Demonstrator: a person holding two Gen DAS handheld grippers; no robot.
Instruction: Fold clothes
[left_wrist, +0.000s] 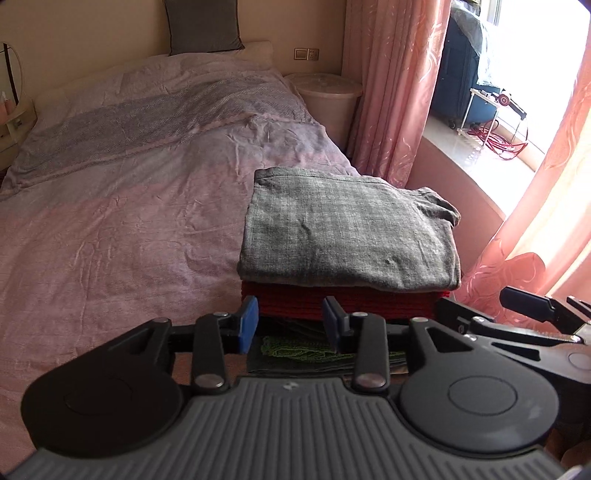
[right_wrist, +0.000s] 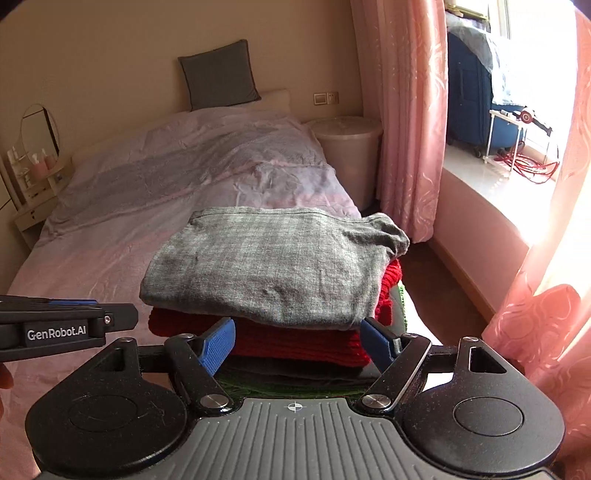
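Bedspread (left_wrist: 110, 229) bare at left, free as folding surface. Left gripper (left_wrist: 290, 325) low at stack's near edge, jaws part open, holding nothing. Grey garment (left_wrist: 343, 236) folded on top, red knit (left_wrist: 343, 304) under, green-trimmed piece (left_wrist: 295, 350) lowest: neat pile near bed edge. Right gripper (right_wrist: 297, 341) alongside, jaws wide, empty; folding likely finished.

Both wrist views sit low and close behind the stack of folded clothes (left_wrist: 347, 236) (right_wrist: 273, 266), facing up the bed (left_wrist: 129, 192) (right_wrist: 122, 221) toward the grey pillow (left_wrist: 203, 26) (right_wrist: 219, 75); curtains (left_wrist: 391, 92) (right_wrist: 406, 110) fill the right of each frame.
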